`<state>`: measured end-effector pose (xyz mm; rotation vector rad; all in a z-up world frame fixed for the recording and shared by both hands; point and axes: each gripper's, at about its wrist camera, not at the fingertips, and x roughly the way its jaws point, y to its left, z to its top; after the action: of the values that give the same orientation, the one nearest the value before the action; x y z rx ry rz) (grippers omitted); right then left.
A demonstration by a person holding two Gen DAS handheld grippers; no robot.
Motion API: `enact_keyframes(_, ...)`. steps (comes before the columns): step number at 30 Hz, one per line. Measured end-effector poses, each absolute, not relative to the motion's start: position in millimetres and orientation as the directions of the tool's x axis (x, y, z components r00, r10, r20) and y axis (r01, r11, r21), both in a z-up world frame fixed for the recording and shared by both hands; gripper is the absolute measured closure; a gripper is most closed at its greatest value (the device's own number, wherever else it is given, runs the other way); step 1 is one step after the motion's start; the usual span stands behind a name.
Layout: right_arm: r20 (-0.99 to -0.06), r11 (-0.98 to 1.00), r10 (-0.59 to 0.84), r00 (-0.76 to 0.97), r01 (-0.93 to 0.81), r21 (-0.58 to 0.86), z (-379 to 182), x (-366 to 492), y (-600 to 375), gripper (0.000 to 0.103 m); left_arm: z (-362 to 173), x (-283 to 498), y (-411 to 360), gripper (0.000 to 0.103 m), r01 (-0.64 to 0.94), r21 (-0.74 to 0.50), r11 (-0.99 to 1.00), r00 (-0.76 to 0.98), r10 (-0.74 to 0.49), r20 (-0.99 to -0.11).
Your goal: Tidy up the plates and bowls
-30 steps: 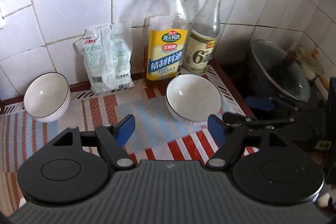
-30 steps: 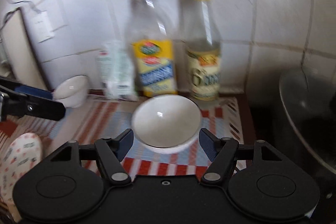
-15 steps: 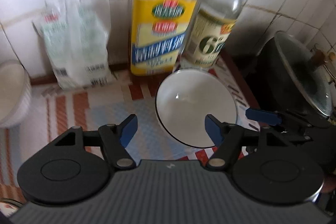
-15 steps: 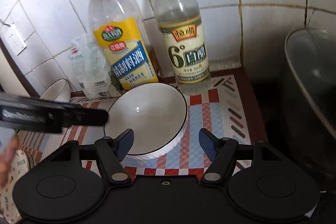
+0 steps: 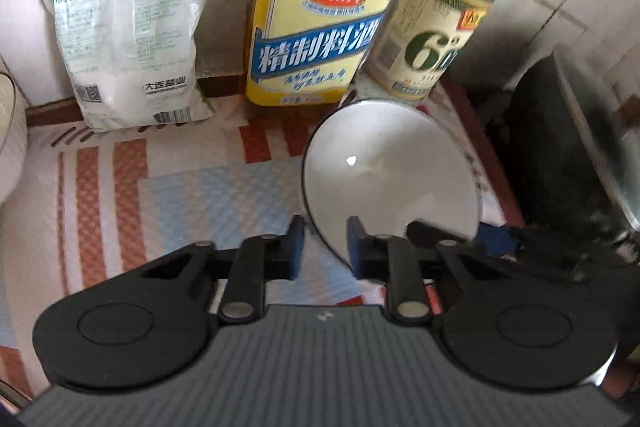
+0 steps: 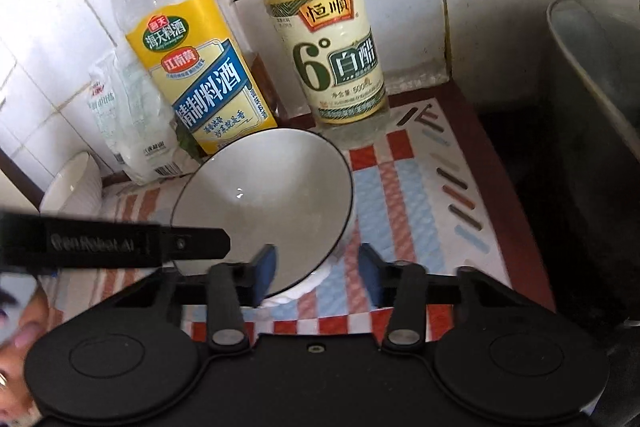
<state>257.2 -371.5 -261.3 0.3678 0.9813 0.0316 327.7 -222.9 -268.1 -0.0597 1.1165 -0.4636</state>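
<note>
A white bowl with a dark rim (image 5: 394, 175) sits on the striped mat in front of two bottles; it also shows in the right wrist view (image 6: 268, 203). My left gripper (image 5: 323, 247) has narrowed around the bowl's near-left rim, one blue pad inside and one outside. My right gripper (image 6: 318, 273) straddles the bowl's near-right rim, its jaws partly open with a clear gap. A second white bowl (image 6: 74, 183) stands at the far left, also at the left edge of the left wrist view (image 5: 10, 143).
A yellow-labelled cooking wine bottle (image 5: 320, 23), a vinegar bottle (image 6: 332, 39) and a salt bag (image 5: 128, 39) stand against the tiled wall. A dark pot with a glass lid (image 5: 580, 163) is on the right. The mat (image 5: 120, 195) covers the counter.
Both grippers moved in to the right-hand bowl. The left jaws closed from wide open to a narrow grip on its rim. The right jaws narrowed around the other side.
</note>
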Motion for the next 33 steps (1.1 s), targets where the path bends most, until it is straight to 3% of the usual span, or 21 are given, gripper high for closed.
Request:
enact_keyframes(6, -0.799, 0.912, 0.183, 0.573, 0.205, 0.355, -261.7, 256.2, -376.6, 0.079, -264.1, 324.5, -221.6, 0.084, 0.345, -0.291, 0.892, 0.325, -0.404, -0.855)
enact_keyframes(11, -0.823, 0.876, 0.159, 0.545, 0.306, 0.372, -259.7, 246.3, -379.2, 0.08, -254.7, 314.2, -217.3, 0.084, 0.345, -0.295, 0.891, 0.31, -0.404, -0.86)
enact_keyframes(23, -0.821, 0.884, 0.144, 0.552, 0.3, 0.357, -213.8, 203.4, -352.8, 0.08, -206.0, 276.0, -194.0, 0.084, 0.373, -0.287, 0.883, 0.286, -0.403, -0.869)
enact_keyframes(28, -0.817, 0.883, 0.182, 0.547, 0.274, 0.38, -185.7, 190.6, -346.3, 0.079, -178.9, 251.6, -186.4, 0.084, 0.403, -0.221, 0.888, 0.328, -0.366, -0.871)
enact_keyframes(33, -0.815, 0.895, 0.195, 0.546, 0.241, 0.376, -163.5, 175.7, -334.1, 0.079, -159.2, 230.3, -163.3, 0.084, 0.378, -0.267, 0.886, 0.352, -0.405, -0.844)
